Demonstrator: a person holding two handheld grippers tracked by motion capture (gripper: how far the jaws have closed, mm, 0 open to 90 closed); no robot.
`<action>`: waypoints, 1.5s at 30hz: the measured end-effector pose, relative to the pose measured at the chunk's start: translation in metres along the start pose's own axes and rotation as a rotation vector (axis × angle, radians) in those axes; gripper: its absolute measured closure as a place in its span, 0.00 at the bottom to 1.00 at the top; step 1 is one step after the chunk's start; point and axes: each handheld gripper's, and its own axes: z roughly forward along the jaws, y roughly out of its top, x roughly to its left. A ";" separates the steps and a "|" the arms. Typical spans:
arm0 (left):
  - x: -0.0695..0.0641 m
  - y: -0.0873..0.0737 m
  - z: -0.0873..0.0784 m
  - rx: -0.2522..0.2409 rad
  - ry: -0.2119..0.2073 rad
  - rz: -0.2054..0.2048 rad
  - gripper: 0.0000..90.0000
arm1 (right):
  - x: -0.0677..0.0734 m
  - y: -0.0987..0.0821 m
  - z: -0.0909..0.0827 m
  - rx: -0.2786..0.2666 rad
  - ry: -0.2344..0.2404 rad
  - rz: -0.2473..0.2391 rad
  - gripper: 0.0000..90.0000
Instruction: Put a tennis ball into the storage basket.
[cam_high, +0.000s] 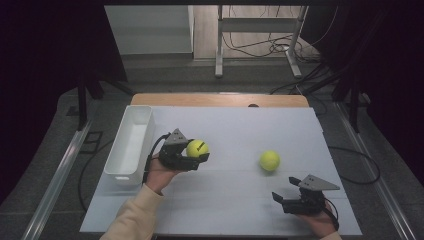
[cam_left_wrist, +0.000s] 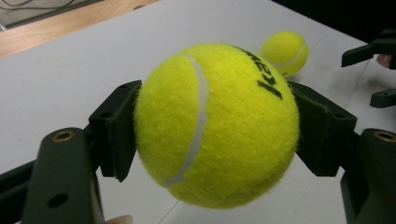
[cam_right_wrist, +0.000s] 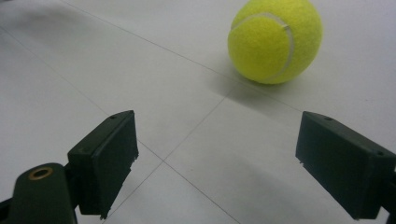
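My left gripper (cam_high: 198, 156) is shut on a yellow tennis ball (cam_high: 197, 147), held just above the white mat (cam_high: 230, 200) right of the bin. In the left gripper view that tennis ball (cam_left_wrist: 217, 123) sits squeezed between both black jaws, with black lettering on its upper right. A second tennis ball (cam_high: 269, 160) rests on the mat further right; this second ball (cam_left_wrist: 285, 52) lies beyond the held one, and it (cam_right_wrist: 275, 39) lies ahead of my right gripper. My right gripper (cam_high: 284, 201) stands open near the mat's front right, with nothing between its jaws (cam_right_wrist: 217, 163).
A white rectangular bin (cam_high: 131, 142) stands along the mat's left edge, close to my left hand. The wooden table edge (cam_high: 220, 99) shows behind the mat. Table legs and cables lie on the floor beyond.
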 end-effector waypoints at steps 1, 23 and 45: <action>0.000 0.001 -0.002 -0.005 -0.003 -0.002 0.29 | 0.000 0.000 0.000 0.002 -0.001 -0.001 0.15; 0.009 0.008 -0.022 -0.071 0.018 -0.021 0.29 | -0.001 0.000 0.000 0.003 -0.009 0.003 0.15; 0.028 0.020 -0.029 -0.095 0.072 -0.064 0.29 | -0.003 -0.003 -0.001 -0.003 0.000 0.014 0.15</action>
